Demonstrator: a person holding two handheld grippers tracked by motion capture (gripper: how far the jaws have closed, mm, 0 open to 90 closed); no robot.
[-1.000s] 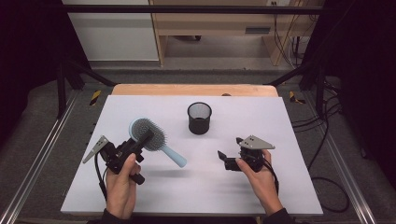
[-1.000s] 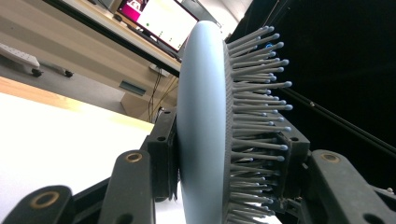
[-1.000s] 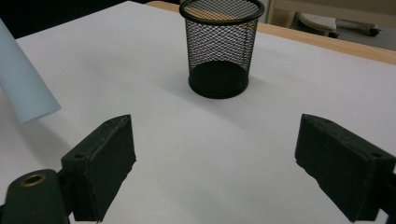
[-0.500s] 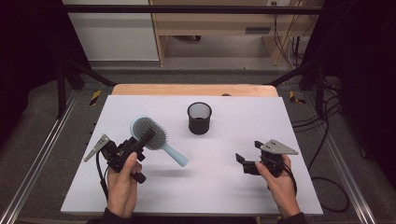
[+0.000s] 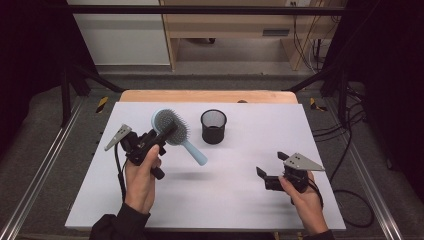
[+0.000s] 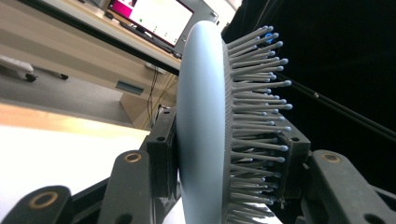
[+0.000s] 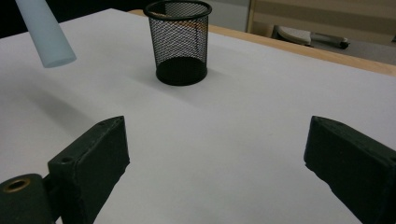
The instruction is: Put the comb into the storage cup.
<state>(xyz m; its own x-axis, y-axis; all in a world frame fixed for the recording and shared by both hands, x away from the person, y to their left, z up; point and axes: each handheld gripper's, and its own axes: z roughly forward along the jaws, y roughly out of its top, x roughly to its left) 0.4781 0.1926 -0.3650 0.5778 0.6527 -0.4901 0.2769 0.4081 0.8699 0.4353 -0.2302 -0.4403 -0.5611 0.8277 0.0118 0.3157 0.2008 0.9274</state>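
The left gripper (image 5: pixel 161 136) clamps a pale-blue hairbrush (image 5: pixel 172 130) (no legible writing) beside the cup (image 5: pixel 213 126); right gripper (image 5: pixel 270 170) gapes.

Hairbrush (image 6: pixel 205 130) handle cut off below in left gripper view, lower bristles seemingly hidden behind claw jaw

White table (image 5: pixel 220 200), wooden desk (image 5: pixel 235 25) behind, lit monitor (image 6: pixel 161 18), floor cables (image 5: pixel 350 135)

- Left gripper (image 5: pixel 167 131) clamps the head of a pale blue oval plastic hairbrush (image 5: pixel 172 129), lifted above the white table (image 5: pixel 220 200).
- Black mesh cup (image 5: pixel 213 126) stands beside it.
- Right gripper (image 5: pixel 270 165) hovers spread, well apart.
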